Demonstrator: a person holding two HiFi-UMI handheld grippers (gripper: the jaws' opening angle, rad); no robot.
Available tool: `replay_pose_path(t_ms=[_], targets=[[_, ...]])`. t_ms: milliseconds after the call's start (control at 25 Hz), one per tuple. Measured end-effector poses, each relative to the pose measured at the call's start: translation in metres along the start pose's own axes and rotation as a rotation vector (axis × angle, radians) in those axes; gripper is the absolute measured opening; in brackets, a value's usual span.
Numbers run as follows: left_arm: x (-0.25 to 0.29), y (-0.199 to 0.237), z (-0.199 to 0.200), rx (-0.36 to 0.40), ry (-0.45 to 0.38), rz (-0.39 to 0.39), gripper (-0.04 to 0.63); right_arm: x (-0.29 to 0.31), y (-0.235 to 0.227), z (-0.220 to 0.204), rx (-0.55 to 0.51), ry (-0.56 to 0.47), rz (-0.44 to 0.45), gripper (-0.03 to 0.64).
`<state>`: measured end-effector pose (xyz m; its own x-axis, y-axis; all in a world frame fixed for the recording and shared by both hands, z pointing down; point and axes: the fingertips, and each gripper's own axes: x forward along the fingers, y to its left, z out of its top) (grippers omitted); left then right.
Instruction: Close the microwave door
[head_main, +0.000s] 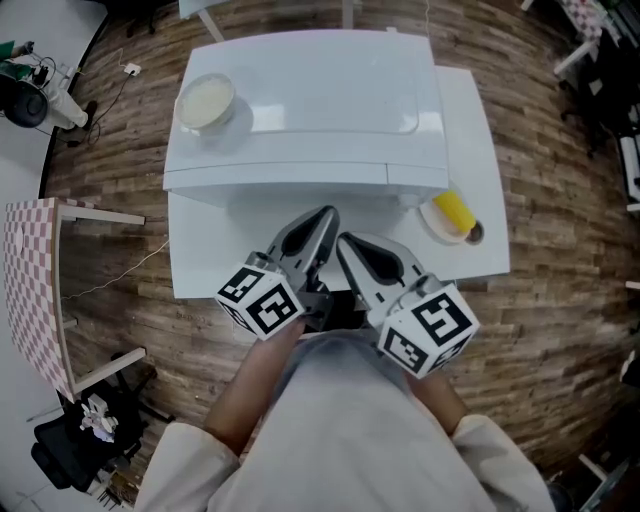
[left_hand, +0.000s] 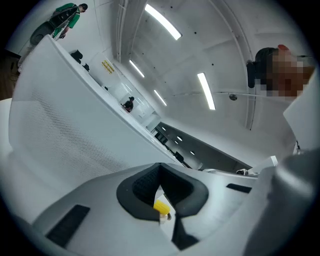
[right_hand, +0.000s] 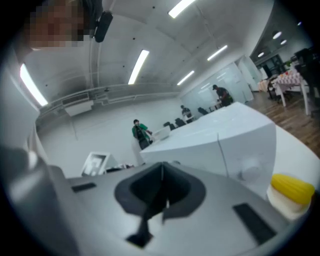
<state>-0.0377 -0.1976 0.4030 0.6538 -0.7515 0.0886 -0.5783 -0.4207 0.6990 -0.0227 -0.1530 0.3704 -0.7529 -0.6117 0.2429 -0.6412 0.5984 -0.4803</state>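
Table (head_main: 466, 130) carries the white microwave (head_main: 310, 100), whose door (head_main: 280, 177) lies flush with the front, facing the person. Left gripper (head_main: 327, 213) and right gripper (head_main: 343, 241) hover before it, jaws pressed together, empty. A bowl (head_main: 205, 100) sits on top; yellow corn (head_main: 453, 208) lies beside it

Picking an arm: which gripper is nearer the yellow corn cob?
Right. The right gripper sits just left of the yellow corn cob; the left gripper is farther left.

A big, bright work room like a lab: long ceiling lights (right_hand: 139, 66) up top, a wood floor (head_main: 560, 330), people (right_hand: 140, 133) standing far back.
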Motion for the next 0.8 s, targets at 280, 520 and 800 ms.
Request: replay_pose_path(t_ms=[280, 520, 800], targets=[[-0.025, -0.020, 0.001, 0.019, -0.050, -0.004, 0.018, -0.020, 0.029, -0.003, -0.035, -0.012, 0.045, 0.023], [-0.045, -0.039, -0.006, 0.070, -0.059, -0.001, 0.018, -0.039, 0.038, -0.003, -0.059, -0.036, 0.047, 0.023], [-0.065, -0.070, -0.008, 0.171, -0.067, -0.004, 0.018, -0.060, 0.045, -0.006, -0.112, -0.055, 0.033, 0.023]])
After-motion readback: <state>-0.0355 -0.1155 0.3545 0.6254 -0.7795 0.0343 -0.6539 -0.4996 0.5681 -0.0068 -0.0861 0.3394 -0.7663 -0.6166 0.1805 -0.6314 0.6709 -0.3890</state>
